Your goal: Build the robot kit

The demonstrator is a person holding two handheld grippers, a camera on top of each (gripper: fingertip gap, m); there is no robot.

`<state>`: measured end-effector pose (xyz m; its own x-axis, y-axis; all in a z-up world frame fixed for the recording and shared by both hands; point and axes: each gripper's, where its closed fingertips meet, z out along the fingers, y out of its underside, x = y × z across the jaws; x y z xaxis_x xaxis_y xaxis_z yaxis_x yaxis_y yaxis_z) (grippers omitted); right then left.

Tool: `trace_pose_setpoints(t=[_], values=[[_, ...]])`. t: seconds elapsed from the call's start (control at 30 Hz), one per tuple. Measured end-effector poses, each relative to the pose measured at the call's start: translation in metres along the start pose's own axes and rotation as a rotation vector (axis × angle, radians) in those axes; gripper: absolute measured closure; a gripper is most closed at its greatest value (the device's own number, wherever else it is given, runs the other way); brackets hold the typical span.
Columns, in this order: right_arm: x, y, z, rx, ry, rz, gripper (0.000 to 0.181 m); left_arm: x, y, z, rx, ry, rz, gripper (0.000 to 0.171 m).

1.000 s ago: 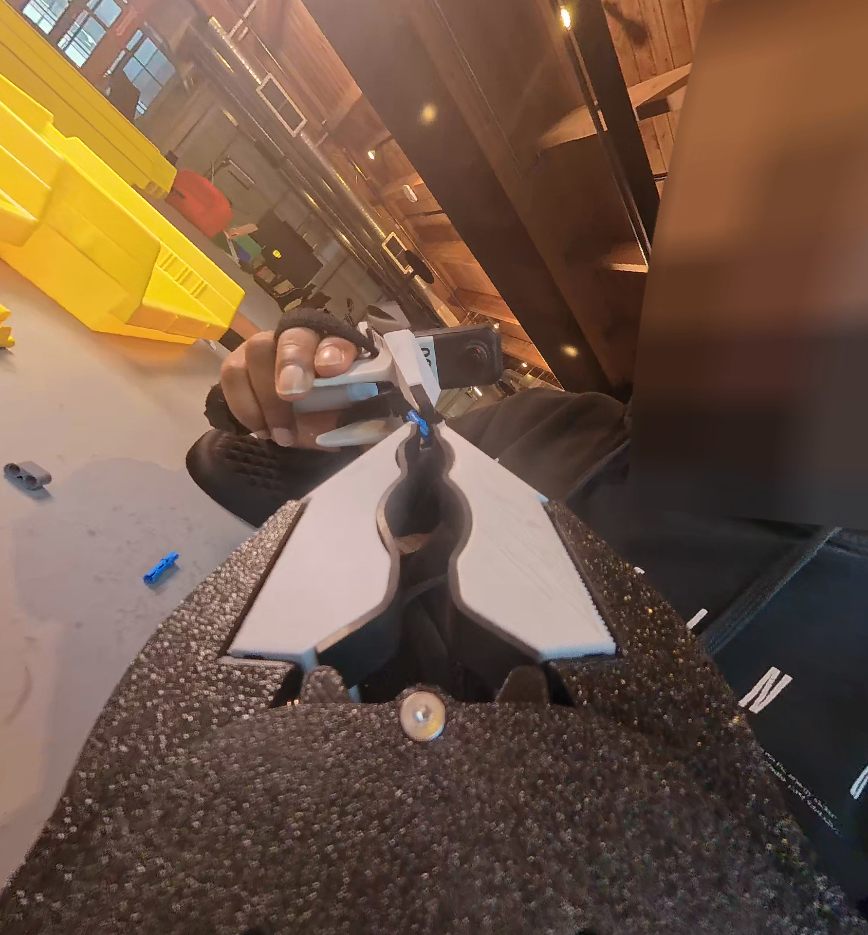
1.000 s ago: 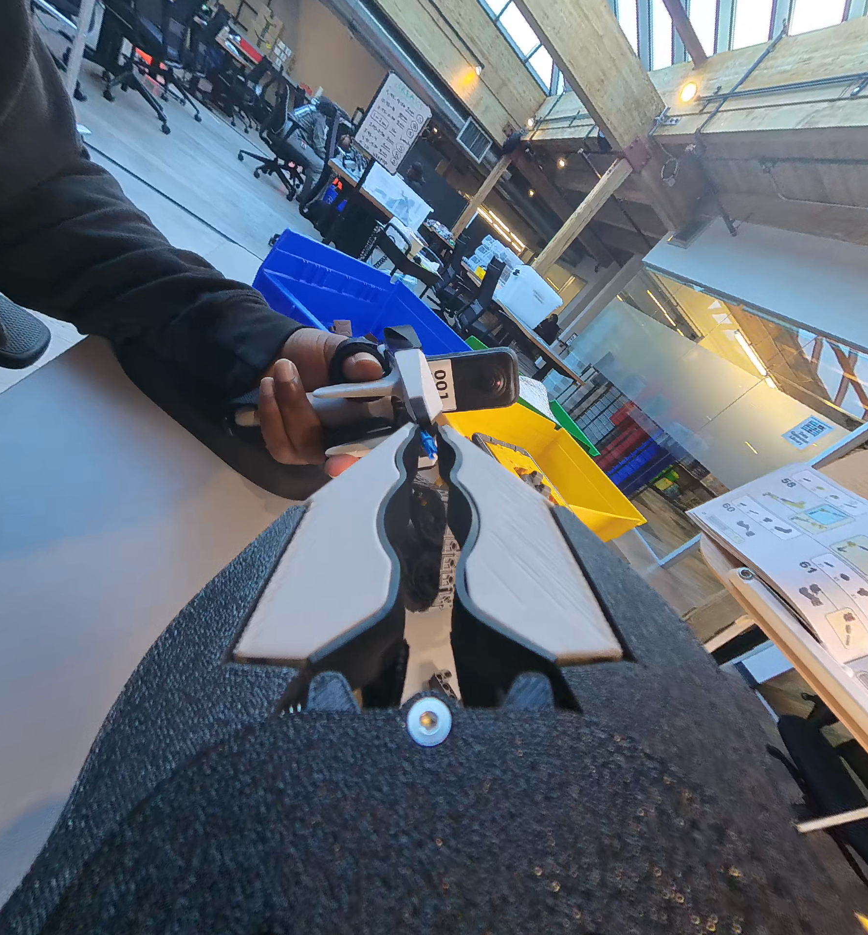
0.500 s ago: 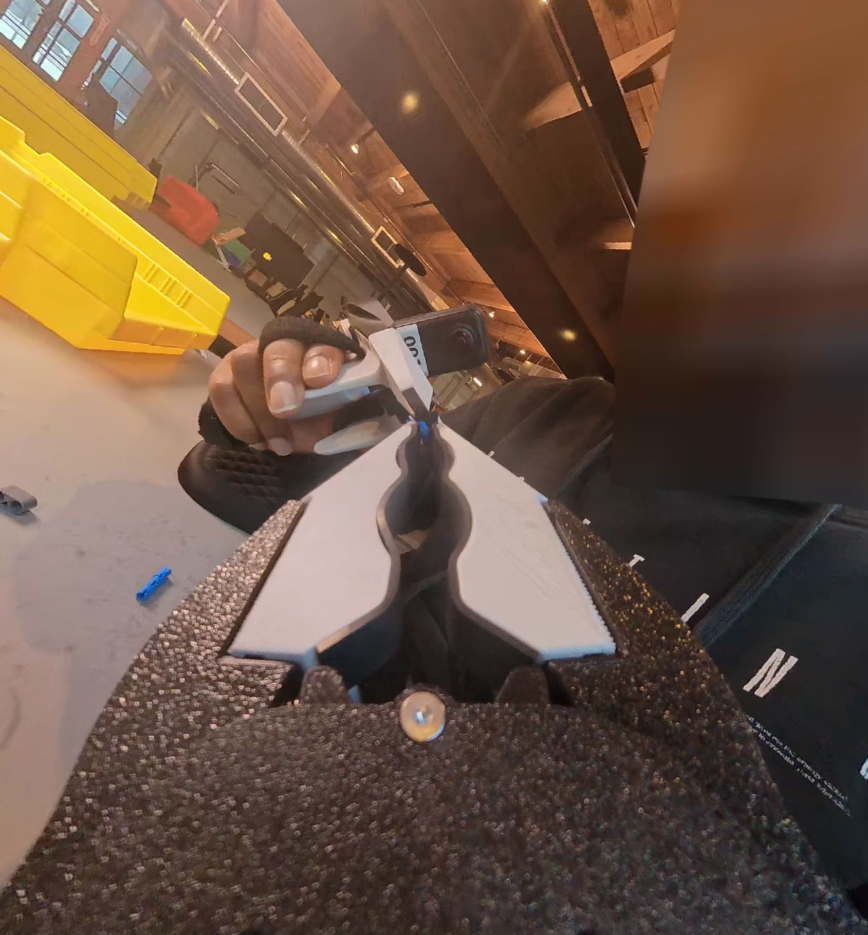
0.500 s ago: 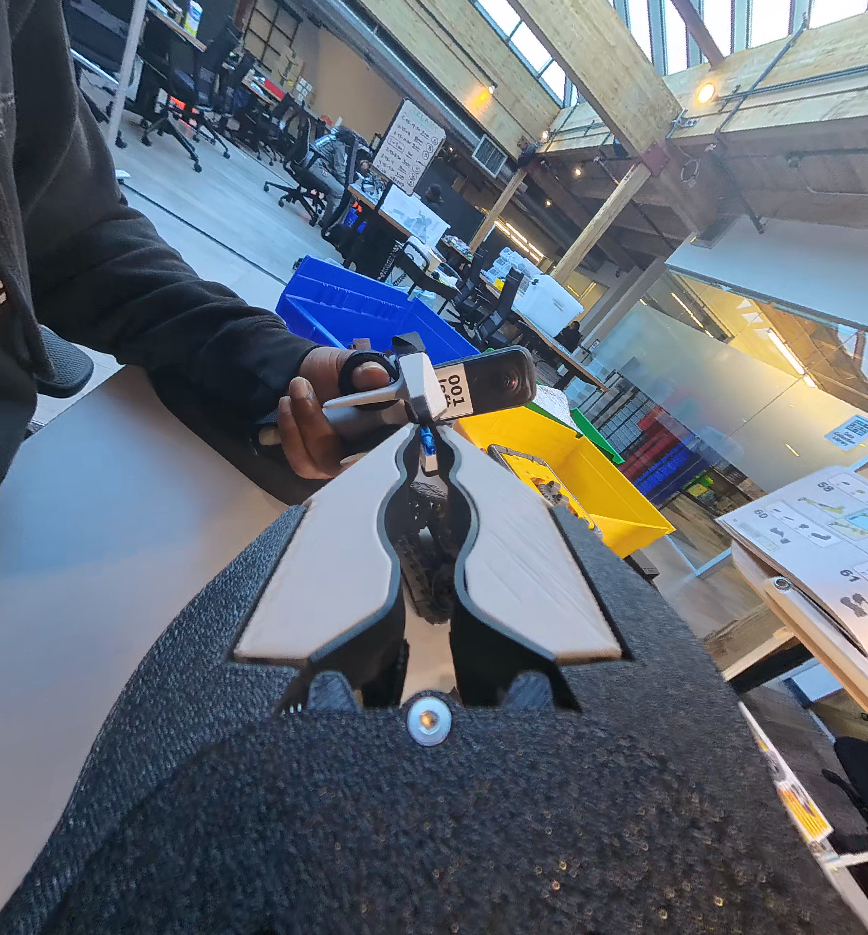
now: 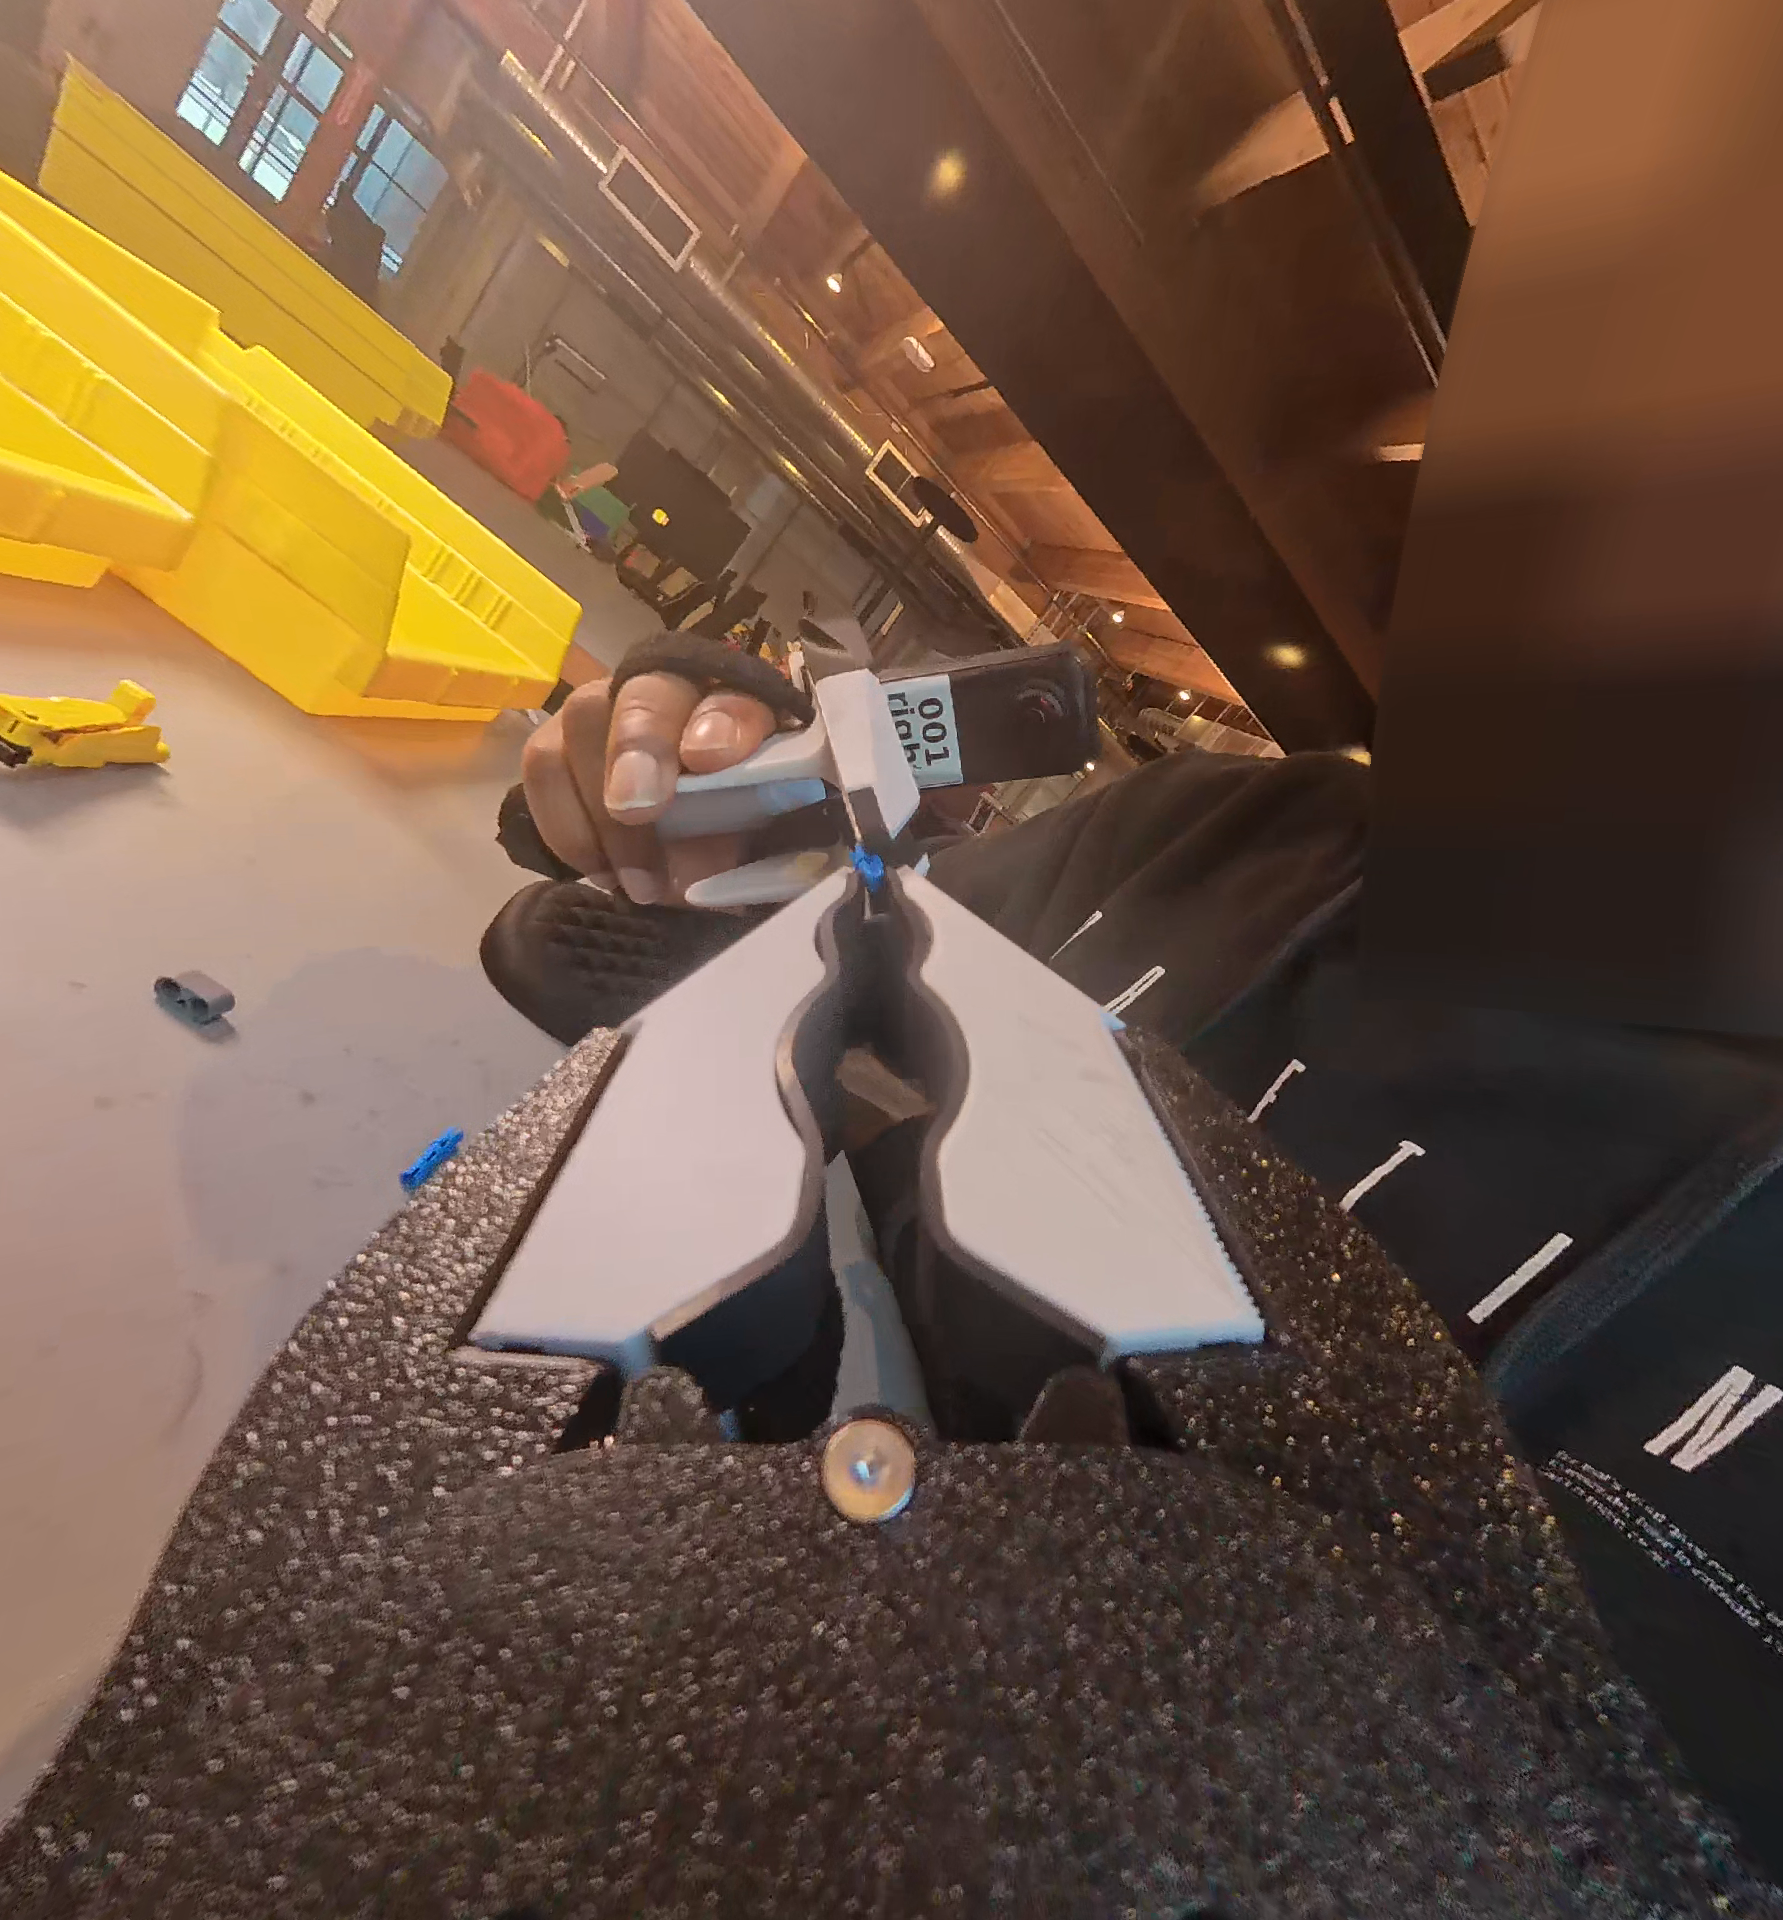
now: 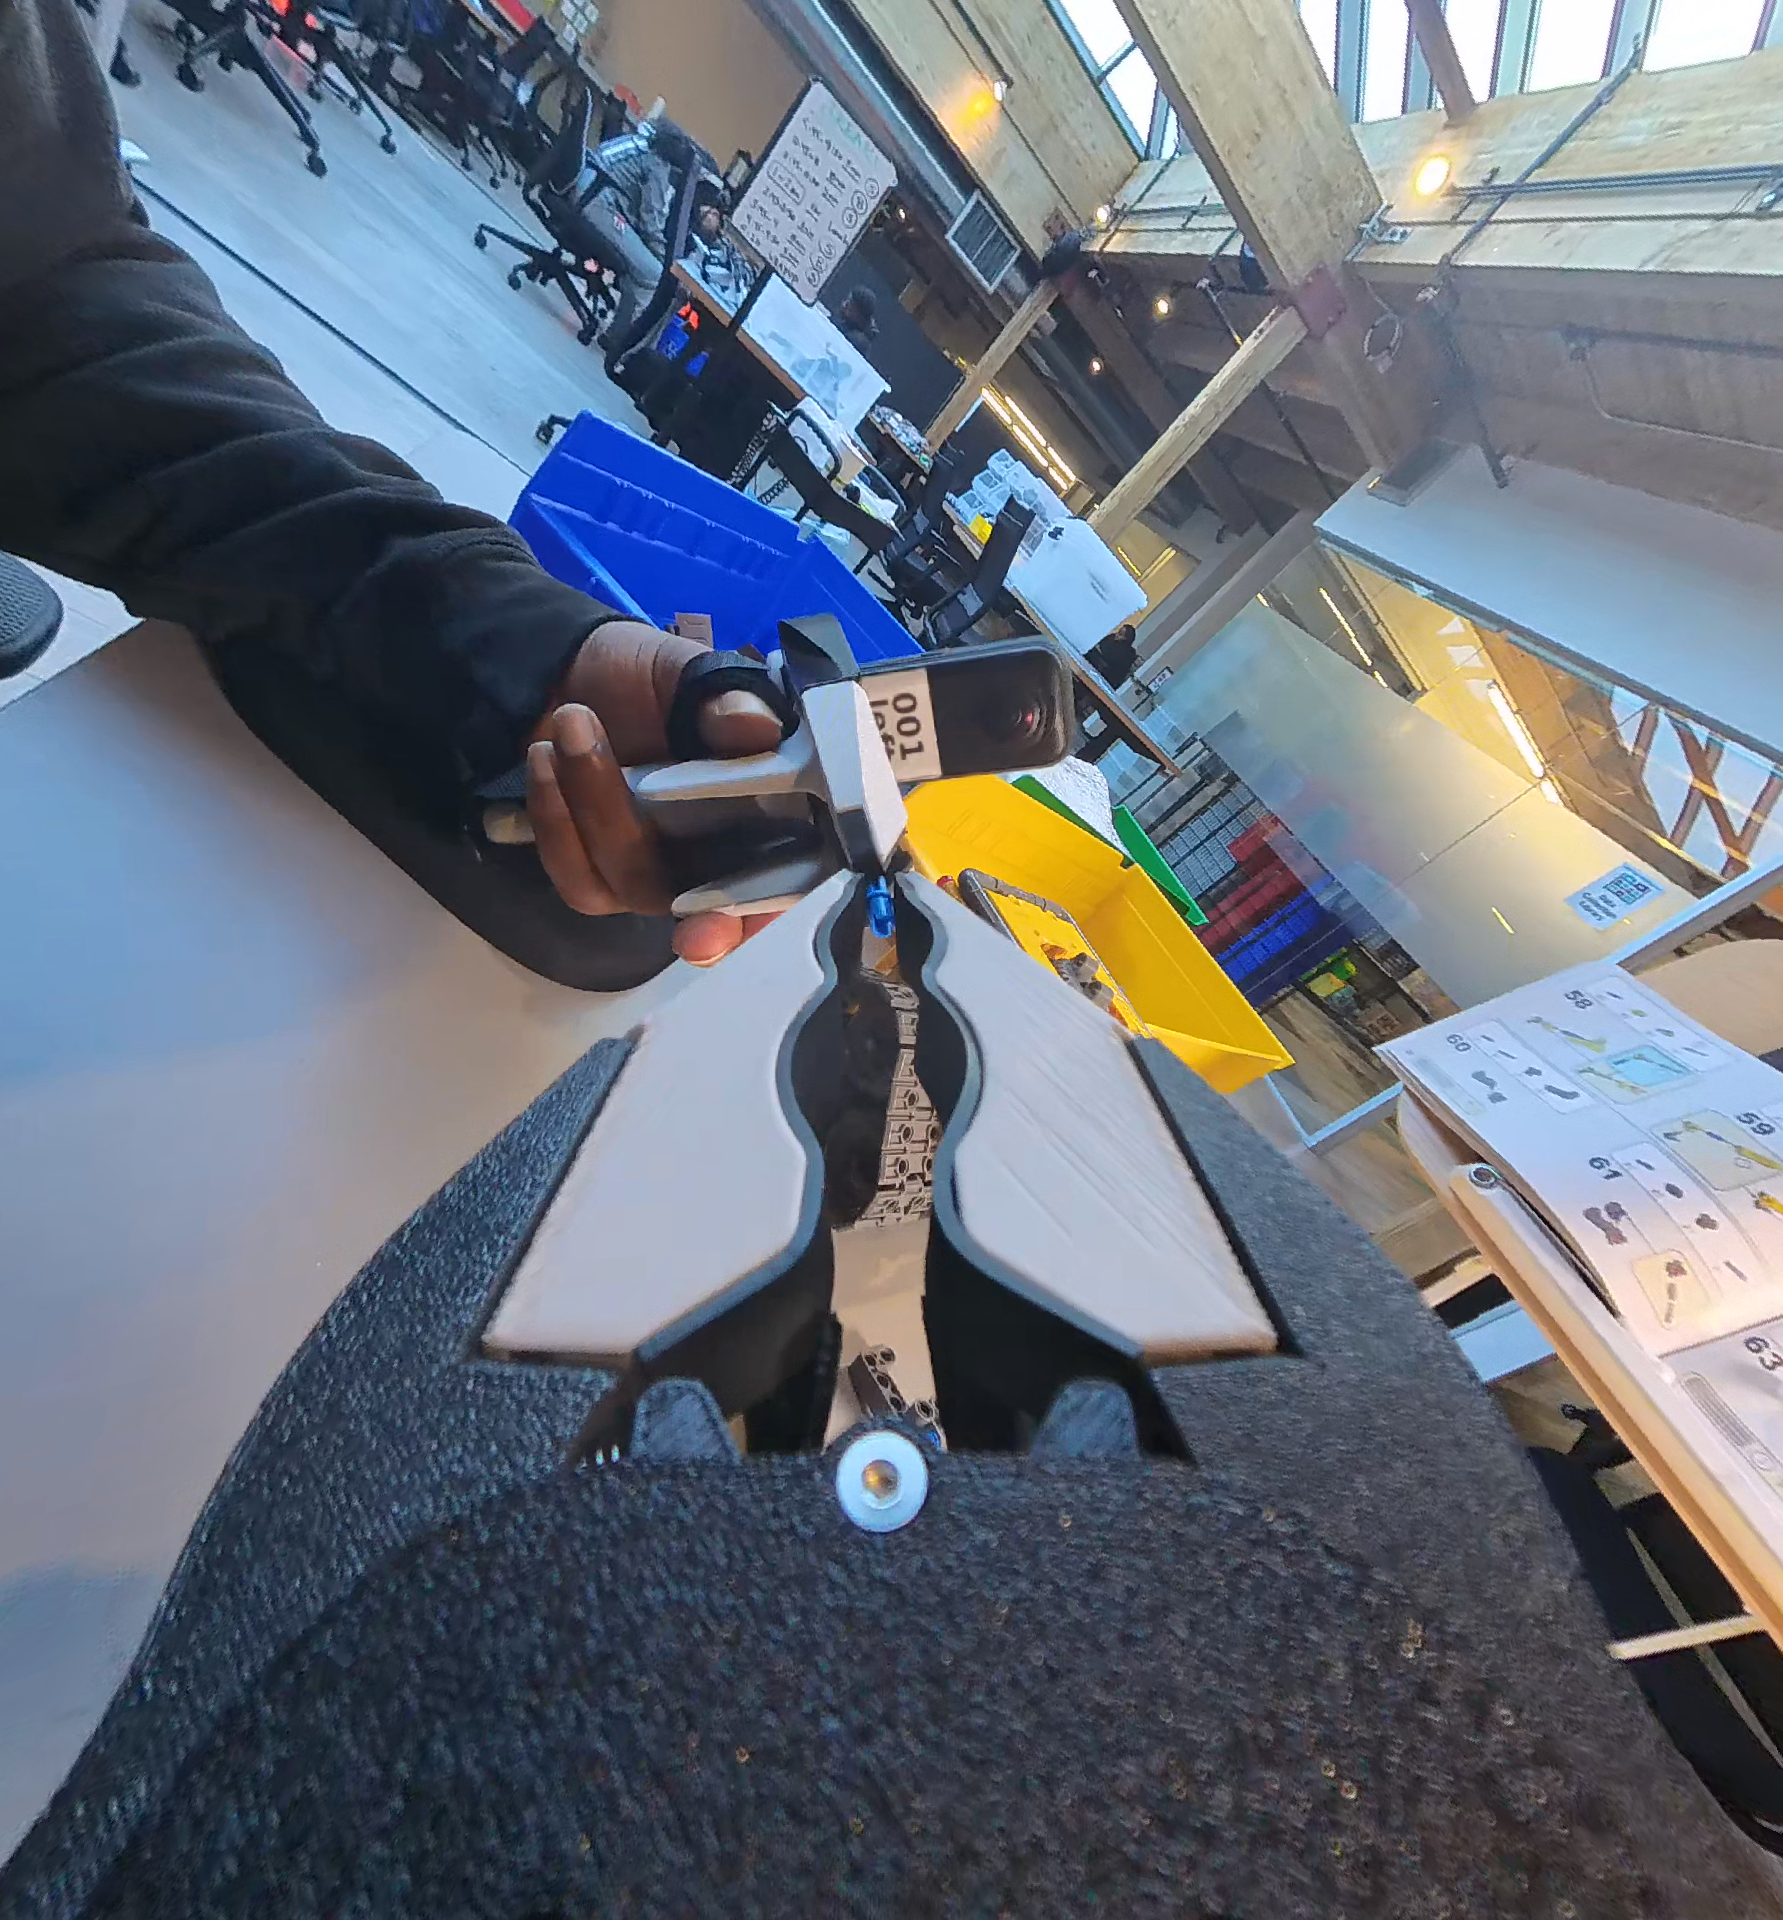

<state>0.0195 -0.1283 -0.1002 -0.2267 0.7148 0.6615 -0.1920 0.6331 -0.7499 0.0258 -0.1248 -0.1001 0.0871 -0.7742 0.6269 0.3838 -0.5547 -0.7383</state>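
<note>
here | left claw [image 5: 871, 902] and right claw [image 6: 876, 904] tip-to-tip | both pinching blue pin [image 6: 878, 902]

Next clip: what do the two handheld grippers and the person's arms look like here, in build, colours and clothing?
Both the left gripper and right gripper have flat pale grey fingers with dark wavy inner edges, set in a black speckled foam body with a silver screw. Each carries a black camera with a white label, a grey handle and a black finger loop. The person wears a black long sleeve.
</note>
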Motion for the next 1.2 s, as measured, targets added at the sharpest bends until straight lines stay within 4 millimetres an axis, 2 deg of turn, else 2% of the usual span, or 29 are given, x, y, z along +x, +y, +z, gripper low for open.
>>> trace_pose_setpoints(t=[0.27,0.53,0.7,0.8,0.93,1.0,1.07,1.13,1.2], values=[[-0.003,0.001,-0.003,0.024,-0.070,0.108,0.175,0.001,0.004,0.001,-0.048,-0.057,0.129,0.170],[-0.007,0.002,-0.005,0.044,-0.145,0.220,0.176,0.001,0.007,0.002,-0.068,-0.063,0.151,0.170],[-0.004,0.019,-0.009,-0.009,-0.192,0.315,0.177,-0.017,0.010,0.000,-0.115,-0.201,0.218,0.168],[-0.003,0.039,-0.021,-0.080,-0.244,0.368,0.177,-0.044,0.026,-0.008,-0.271,-0.403,0.339,0.155],[-0.008,0.071,-0.031,-0.202,-0.274,0.380,0.176,-0.069,0.060,-0.015,-0.557,-0.574,0.468,0.151],[-0.014,0.078,-0.033,-0.224,-0.294,0.375,0.176,-0.086,0.082,-0.024,-0.730,-0.650,0.504,0.148],[-0.018,0.083,-0.033,-0.243,-0.309,0.371,0.176,-0.094,0.098,-0.028,-0.846,-0.668,0.513,0.149],[-0.020,0.086,-0.034,-0.255,-0.311,0.368,0.176,-0.100,0.106,-0.031,-0.919,-0.688,0.533,0.150],[-0.021,0.088,-0.035,-0.258,-0.314,0.377,0.176,-0.104,0.105,-0.029,-0.924,-0.706,0.557,0.155]])
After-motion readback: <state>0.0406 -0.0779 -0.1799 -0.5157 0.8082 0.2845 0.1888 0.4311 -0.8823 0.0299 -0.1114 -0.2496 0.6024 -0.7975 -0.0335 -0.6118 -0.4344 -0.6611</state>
